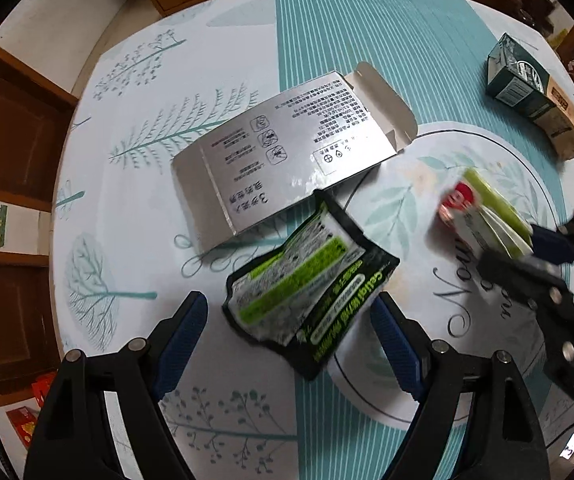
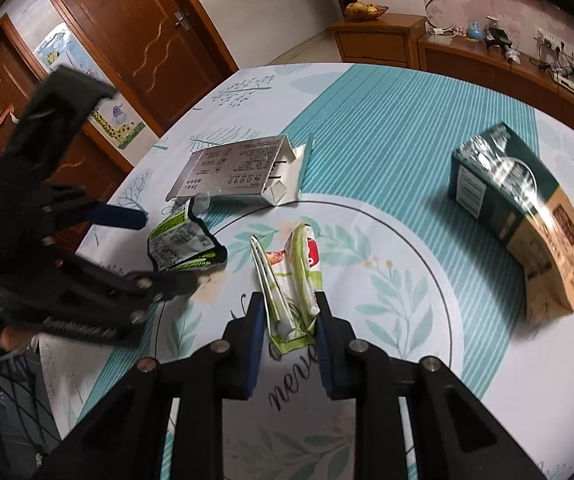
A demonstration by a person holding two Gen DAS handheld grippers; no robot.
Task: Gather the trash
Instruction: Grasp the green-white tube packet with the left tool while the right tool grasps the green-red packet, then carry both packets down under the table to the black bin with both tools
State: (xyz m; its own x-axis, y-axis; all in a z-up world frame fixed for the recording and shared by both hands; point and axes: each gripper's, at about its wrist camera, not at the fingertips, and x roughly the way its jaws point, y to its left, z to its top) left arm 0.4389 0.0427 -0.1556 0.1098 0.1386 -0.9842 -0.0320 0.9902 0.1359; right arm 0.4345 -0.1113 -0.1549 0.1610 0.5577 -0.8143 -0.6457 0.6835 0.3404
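A crumpled black-and-green pouch (image 1: pixel 307 280) lies on the round table (image 1: pixel 327 40). My left gripper (image 1: pixel 290 300) hangs over it, pointing down and open, one pad on each side and neither touching. In the right wrist view the pouch (image 2: pixel 183 246) sits under that left gripper (image 2: pixel 169 248). My right gripper (image 2: pixel 289 304) is shut on a flattened green-and-white carton (image 2: pixel 299 264) with a red mark, its pads pressing the near end. The left wrist view shows this carton (image 1: pixel 483 208) in the right gripper (image 1: pixel 527 248) at the right.
A flattened silver box (image 1: pixel 279 156) with an open flap lies just beyond the pouch; the right wrist view shows this silver box (image 2: pixel 231 172) too. A dark green and brown box (image 2: pixel 519 208) lies at the far right. Wooden doors and cabinets surround the table.
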